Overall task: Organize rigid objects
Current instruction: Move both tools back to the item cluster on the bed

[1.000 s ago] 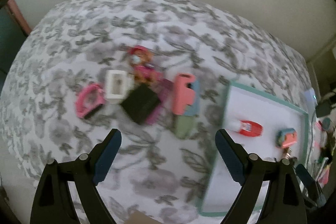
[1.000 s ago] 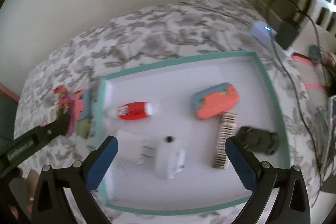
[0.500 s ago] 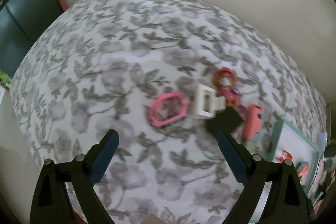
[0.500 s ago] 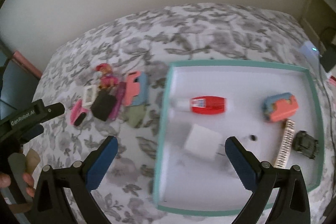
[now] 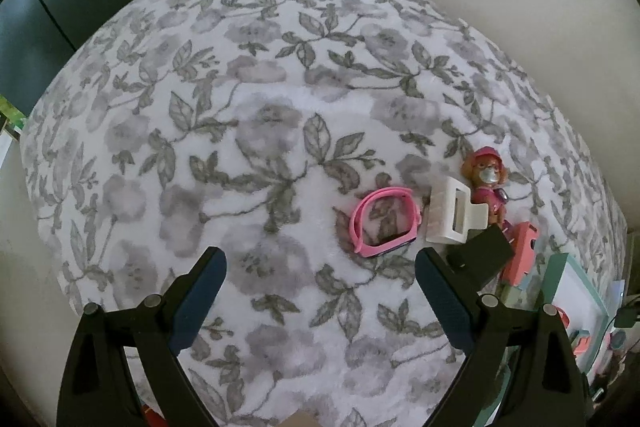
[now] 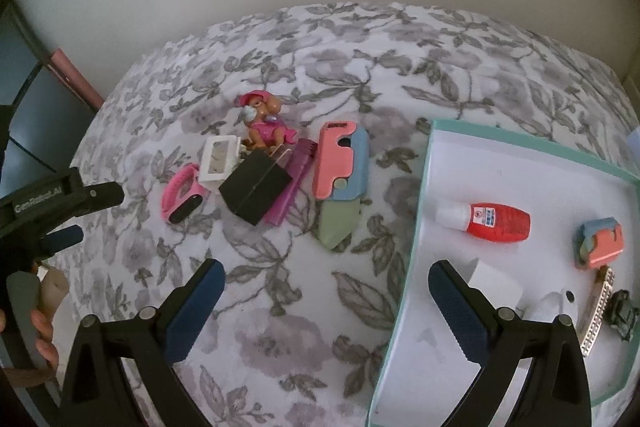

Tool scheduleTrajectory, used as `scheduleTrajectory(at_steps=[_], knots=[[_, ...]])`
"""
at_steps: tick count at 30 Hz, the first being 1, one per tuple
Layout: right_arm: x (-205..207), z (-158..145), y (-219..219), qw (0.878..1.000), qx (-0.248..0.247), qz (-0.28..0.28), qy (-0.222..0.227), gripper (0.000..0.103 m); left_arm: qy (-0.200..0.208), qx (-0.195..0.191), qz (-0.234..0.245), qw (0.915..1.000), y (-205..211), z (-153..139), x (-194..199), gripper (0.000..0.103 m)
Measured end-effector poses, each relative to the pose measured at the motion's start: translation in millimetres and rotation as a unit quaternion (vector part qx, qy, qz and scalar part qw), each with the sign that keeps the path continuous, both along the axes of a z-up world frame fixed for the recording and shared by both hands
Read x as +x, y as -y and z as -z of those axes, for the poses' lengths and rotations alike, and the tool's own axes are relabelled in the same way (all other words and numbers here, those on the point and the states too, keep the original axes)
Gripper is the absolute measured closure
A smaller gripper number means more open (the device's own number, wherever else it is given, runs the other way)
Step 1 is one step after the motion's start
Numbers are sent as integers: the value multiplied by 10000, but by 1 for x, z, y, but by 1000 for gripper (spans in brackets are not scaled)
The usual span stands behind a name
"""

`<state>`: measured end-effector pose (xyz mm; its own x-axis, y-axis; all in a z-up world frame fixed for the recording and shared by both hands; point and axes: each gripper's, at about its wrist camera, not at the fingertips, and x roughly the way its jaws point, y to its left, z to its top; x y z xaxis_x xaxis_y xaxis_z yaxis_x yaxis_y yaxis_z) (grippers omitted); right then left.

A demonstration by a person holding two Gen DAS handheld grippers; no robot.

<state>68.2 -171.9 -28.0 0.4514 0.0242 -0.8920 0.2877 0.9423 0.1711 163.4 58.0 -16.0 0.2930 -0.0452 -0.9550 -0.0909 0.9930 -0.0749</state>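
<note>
We log the left gripper (image 5: 320, 291) with fingers (image 5: 196, 295) spread wide and nothing between them; its jaws have just been opening. It points down at the flowered bedspread (image 5: 248, 131). Just beyond its right finger lies the pink wristband (image 5: 382, 221), then the white hair clip (image 5: 450, 213) touching the dog figure (image 5: 486, 183), with the black block (image 5: 482, 255) right at that fingertip.

In the right wrist view, the left gripper shows at the far left edge, held in a hand (image 6: 40, 331). The right gripper (image 6: 326, 307) has fingers (image 6: 192, 311) wide apart, holding nothing. Ahead of its left finger sits the cluster: wristband, clip, black block (image 6: 256, 189), a purple comb (image 6: 290, 187), and a pink-and-blue toy (image 6: 340, 167) over a green piece (image 6: 338, 225). Its right finger overlaps the teal-rimmed tray (image 6: 418, 211). Beyond that finger, inside the tray, we see a red bottle (image 6: 490, 221), a second pink-and-blue toy (image 6: 600, 243), a white box (image 6: 496, 285), a pale strip (image 6: 598, 311) and a dark toy vehicle (image 6: 622, 313).
</note>
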Motion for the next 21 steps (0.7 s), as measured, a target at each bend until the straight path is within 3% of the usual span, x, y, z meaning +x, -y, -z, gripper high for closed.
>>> scheduleTrajectory(at_steps=[8,14,16,21], knots=[[11,8,14,9999,55,102,118,1,-225,-133,146,9996,7,20,14,8],[19,7,30,9990,193,294,271,7,-305,-120,320,9990,17,31,25,8],[22,9,32,9990,174,325,243,15,-336,-92,375,9987,21,36,28,8],[31,18,29,9993,157,302,148,19,-440,-14,507,9977,31,49,32,8]])
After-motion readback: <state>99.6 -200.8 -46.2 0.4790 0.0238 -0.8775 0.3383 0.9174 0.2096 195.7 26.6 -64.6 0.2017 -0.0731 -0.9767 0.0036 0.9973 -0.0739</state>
